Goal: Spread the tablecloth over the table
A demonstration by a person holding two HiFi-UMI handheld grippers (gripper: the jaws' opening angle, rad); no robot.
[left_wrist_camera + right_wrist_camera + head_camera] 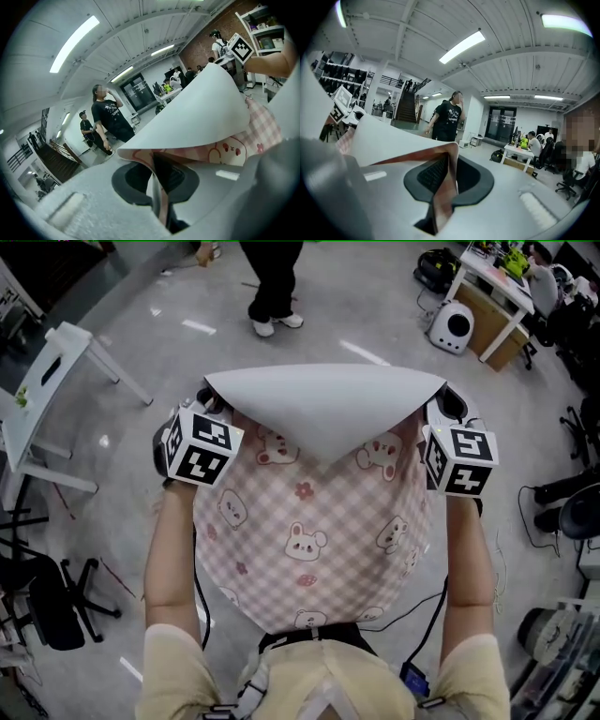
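Pink checked tablecloth (314, 521) hanging in the air over the floor (141, 343), white underside folded over along its far edge, left gripper (158, 180) jaws pinching one top corner, right gripper (442, 185) jaws pinching the other

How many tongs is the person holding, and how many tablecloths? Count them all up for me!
Tongs: 2, the left tongs and the right tongs, each pinching an edge of the cloth
Tablecloth: 1, the pink checked tablecloth with little animals on it
Total: 3
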